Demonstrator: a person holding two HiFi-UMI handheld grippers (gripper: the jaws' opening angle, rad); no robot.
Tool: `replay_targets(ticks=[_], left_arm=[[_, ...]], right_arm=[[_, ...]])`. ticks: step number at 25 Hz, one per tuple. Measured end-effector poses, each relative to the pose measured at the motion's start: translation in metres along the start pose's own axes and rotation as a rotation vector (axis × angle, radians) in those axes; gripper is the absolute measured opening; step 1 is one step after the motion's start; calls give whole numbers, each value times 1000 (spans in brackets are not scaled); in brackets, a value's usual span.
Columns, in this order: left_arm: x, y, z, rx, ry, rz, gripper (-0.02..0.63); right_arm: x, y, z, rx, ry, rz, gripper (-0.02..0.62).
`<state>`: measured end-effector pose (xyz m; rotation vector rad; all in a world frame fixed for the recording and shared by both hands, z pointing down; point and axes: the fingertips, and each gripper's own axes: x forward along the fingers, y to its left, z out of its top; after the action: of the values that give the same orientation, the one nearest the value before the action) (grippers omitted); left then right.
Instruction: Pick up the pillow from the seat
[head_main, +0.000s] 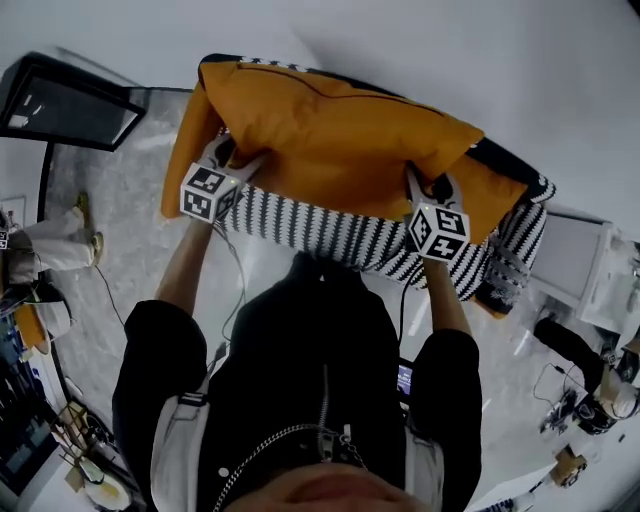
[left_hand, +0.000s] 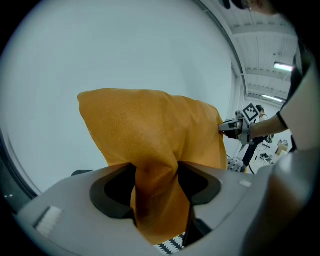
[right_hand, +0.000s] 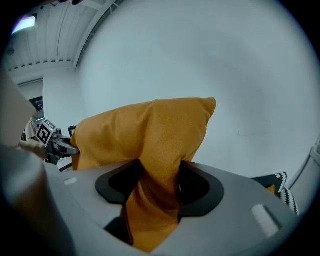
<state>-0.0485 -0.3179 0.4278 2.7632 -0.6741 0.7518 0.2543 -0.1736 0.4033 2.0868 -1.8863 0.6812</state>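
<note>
Holding the orange pillow (head_main: 330, 140) by its near edge, with the left tool (left_hand: 156, 186) pinched on a bunched fold of fabric toward the left end and the right tool (right_hand: 157, 189) pinched likewise toward the right end. Jaws of each about half closed, with cloth squeezed tight between the pads. Stretched widthwise between the two tools above the black-and-white striped seat (head_main: 330, 238), in front of a white wall (head_main: 480, 50).

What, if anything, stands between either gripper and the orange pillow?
Nothing visible does. The left gripper and the right gripper each pinch a fold of the orange pillow, one at each end, and hold it above the black-and-white striped seat.
</note>
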Motion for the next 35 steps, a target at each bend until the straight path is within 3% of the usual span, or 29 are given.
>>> replay_targets(ticks=[5,16,35], left_arm=[[-14,-9,35,8,-64,-10,278],[-24,-12,77,51,-112,26,273],[-20,-21,82,22,-114,63,272]], right_arm=[[-17,-4,32,-22,-82,-14,253],[-25,-10,71,-63,-141,-11,227],[-16,-21,85,-114,-154,23,210]])
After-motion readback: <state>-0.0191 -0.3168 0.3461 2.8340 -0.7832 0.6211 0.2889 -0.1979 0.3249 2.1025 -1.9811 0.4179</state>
